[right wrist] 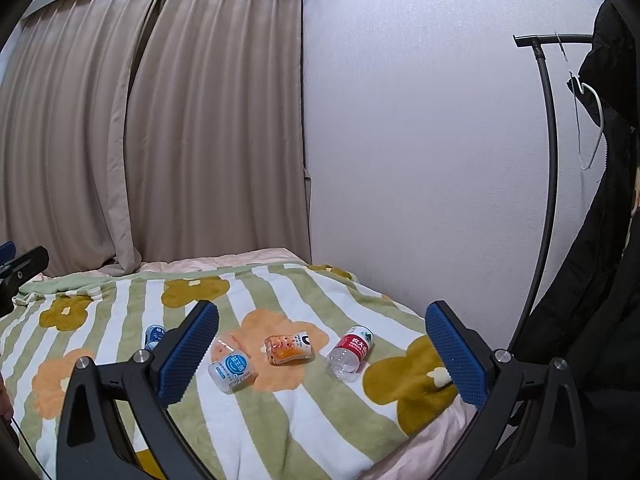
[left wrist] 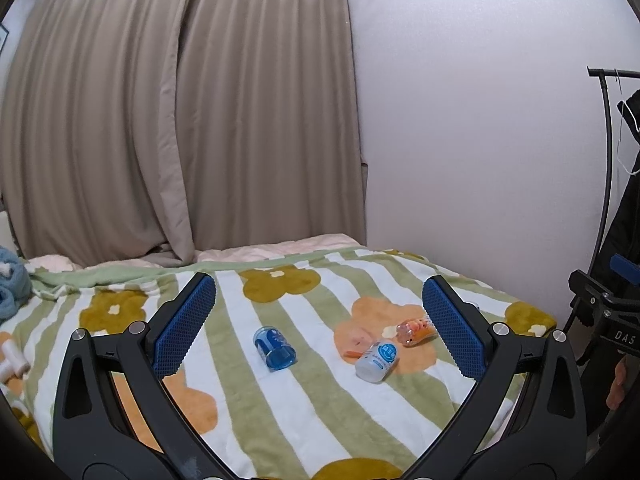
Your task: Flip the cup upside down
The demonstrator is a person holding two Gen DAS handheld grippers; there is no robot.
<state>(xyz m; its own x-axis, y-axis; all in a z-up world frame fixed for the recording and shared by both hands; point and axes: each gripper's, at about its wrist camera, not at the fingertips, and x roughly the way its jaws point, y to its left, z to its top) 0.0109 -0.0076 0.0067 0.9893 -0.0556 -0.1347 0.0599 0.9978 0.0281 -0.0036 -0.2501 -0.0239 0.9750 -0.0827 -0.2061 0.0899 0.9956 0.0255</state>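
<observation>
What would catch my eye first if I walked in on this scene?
Probably the flowered, striped blanket spread over the bed, with small containers lying on their sides: a blue cup, a white bottle, an orange packet and a red-labelled bottle. Next, the blue-padded left gripper and right gripper, both open and holding nothing.

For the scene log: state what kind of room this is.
Most likely a bedroom. A flowered striped blanket covers what looks like a bed, beige curtains hang behind it, and a clothes rack with a dark coat stands at the right.
</observation>
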